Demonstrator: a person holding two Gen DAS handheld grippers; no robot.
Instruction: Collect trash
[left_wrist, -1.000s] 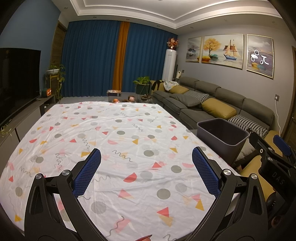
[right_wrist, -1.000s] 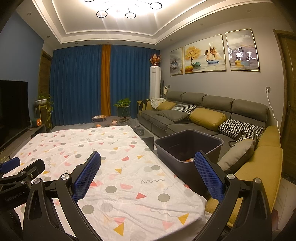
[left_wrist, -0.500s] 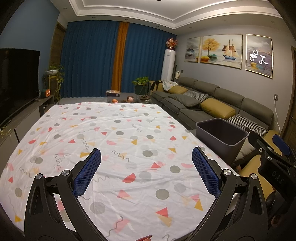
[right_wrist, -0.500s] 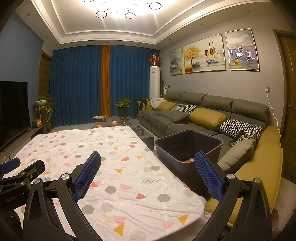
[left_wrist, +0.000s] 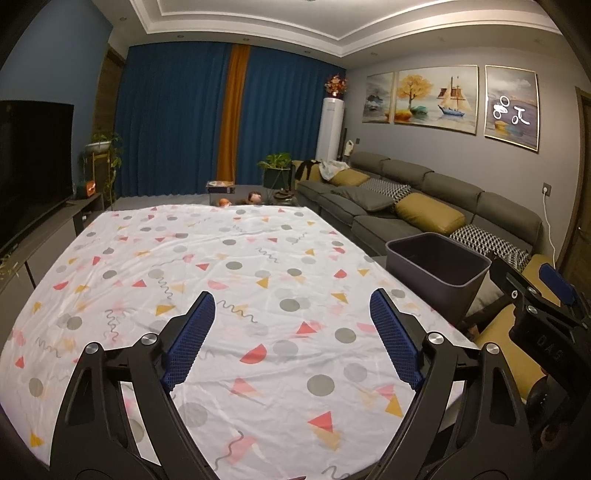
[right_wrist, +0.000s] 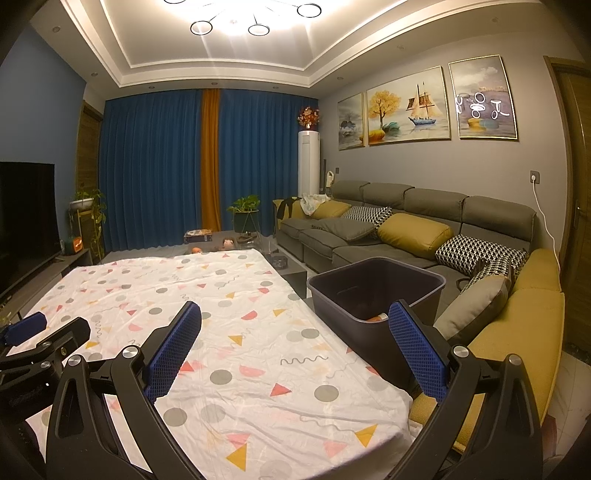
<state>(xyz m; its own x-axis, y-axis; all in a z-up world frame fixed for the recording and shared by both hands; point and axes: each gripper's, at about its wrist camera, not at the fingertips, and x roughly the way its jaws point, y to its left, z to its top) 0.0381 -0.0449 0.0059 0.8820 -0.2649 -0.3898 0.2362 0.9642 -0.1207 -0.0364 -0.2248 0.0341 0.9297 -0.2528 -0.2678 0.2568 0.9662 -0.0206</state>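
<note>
A dark grey trash bin (right_wrist: 376, 291) stands beside the right edge of the table, and also shows in the left wrist view (left_wrist: 437, 266). Something orange and white (right_wrist: 378, 316) lies at its bottom. The table (left_wrist: 236, 280) has a white cloth with coloured shapes; I see no loose trash on it. My left gripper (left_wrist: 291, 339) is open and empty above the near part of the table. My right gripper (right_wrist: 295, 350) is open and empty over the table's right side, its right finger in front of the bin.
A grey sofa (right_wrist: 406, 229) with yellow and patterned cushions runs along the right wall behind the bin. A TV (left_wrist: 33, 162) on a low cabinet stands at the left. A coffee table with small items (left_wrist: 240, 199) lies beyond the table's far edge.
Both views have drifted only slightly. Both grippers stay open and empty.
</note>
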